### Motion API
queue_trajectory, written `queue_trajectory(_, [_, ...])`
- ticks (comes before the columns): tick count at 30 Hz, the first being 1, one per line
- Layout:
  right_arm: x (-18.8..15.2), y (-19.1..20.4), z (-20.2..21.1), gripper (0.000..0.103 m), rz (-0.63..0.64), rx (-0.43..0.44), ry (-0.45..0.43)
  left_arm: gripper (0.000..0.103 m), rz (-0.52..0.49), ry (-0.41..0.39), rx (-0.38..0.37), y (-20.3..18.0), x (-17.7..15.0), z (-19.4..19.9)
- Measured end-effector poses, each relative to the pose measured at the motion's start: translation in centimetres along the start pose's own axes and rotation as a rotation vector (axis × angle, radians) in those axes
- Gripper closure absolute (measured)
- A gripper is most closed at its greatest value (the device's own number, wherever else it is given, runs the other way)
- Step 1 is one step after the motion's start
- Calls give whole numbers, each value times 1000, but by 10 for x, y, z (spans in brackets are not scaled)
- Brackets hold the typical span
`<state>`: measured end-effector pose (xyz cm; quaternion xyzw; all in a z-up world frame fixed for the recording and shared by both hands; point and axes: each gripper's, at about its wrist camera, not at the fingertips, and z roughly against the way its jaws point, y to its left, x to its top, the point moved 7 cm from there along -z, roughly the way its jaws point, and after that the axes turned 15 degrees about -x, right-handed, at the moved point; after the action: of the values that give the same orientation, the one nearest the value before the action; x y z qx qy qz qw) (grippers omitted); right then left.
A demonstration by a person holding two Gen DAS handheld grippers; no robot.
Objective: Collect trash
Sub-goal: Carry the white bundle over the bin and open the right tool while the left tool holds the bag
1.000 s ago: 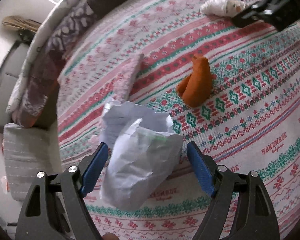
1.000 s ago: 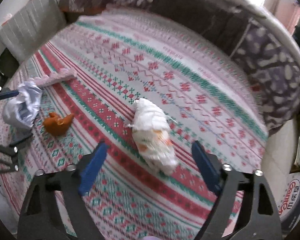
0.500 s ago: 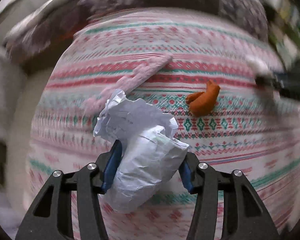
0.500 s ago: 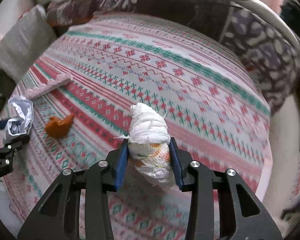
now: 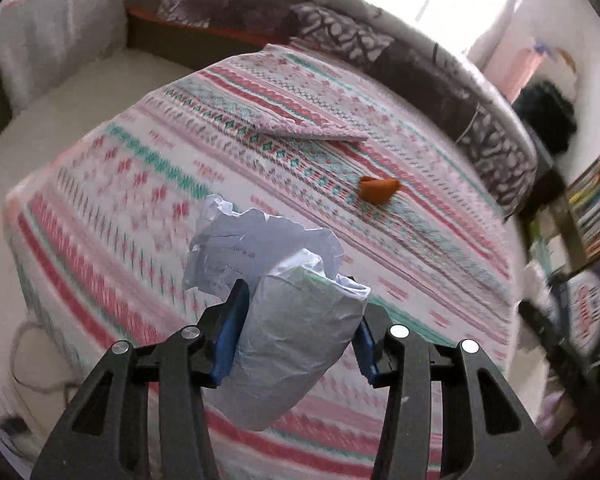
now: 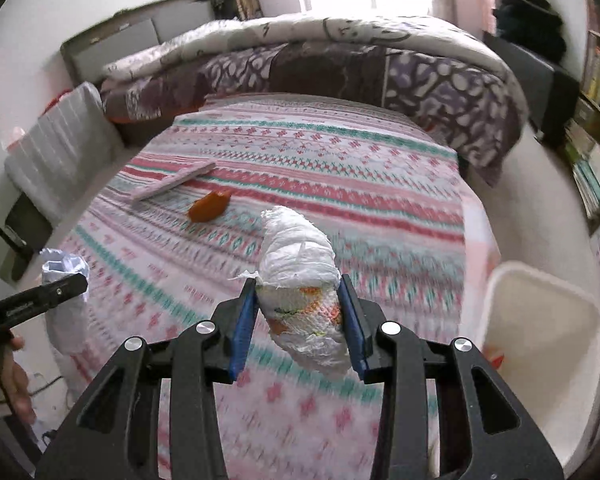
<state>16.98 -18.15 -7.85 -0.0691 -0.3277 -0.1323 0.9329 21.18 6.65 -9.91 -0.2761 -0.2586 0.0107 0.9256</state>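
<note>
My left gripper point(image 5: 296, 332) is shut on a crumpled wad of white paper and plastic point(image 5: 276, 300) and holds it above the patterned bedspread point(image 5: 140, 168). My right gripper point(image 6: 300, 320) is shut on a white bundled wad with orange print point(image 6: 300, 292), also lifted off the bed. An orange scrap point(image 5: 378, 189) lies on the bedspread; it also shows in the right wrist view point(image 6: 209, 207). The left gripper with its paper wad point(image 6: 64, 276) appears at the left in the right wrist view. A white bin point(image 6: 540, 344) stands at the lower right of the bed.
A flat pink strip point(image 6: 172, 186) lies on the bedspread near the orange scrap. A purple patterned quilt point(image 6: 340, 68) is piled at the far end. A grey pillow point(image 6: 60, 144) stands at the left. Bookshelves point(image 6: 596, 128) line the right wall.
Both grippers closed on their wads, then lifted them off the bed. Both views have pulled back and up, and the white bin has come into the right wrist view.
</note>
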Motion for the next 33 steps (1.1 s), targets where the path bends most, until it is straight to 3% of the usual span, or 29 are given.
queue_trajectory(3, [-17,-9,15,65,-60,9,6,56,26,-18,-36,-6,-16,13])
queue_trajectory(10, [-42,-37,38,65,-155,-15,4,55,-26,-46,-40,-31,-42,31])
queue_trajectory(22, [-52,-90,65,65,-206,-110,-66,55,-130,-64,-64,-93,-70,30])
queue_trajectory(33, [-57,-138,62,65,-285,-164,-63,55,-219,-45,-95,-138,-83,22])
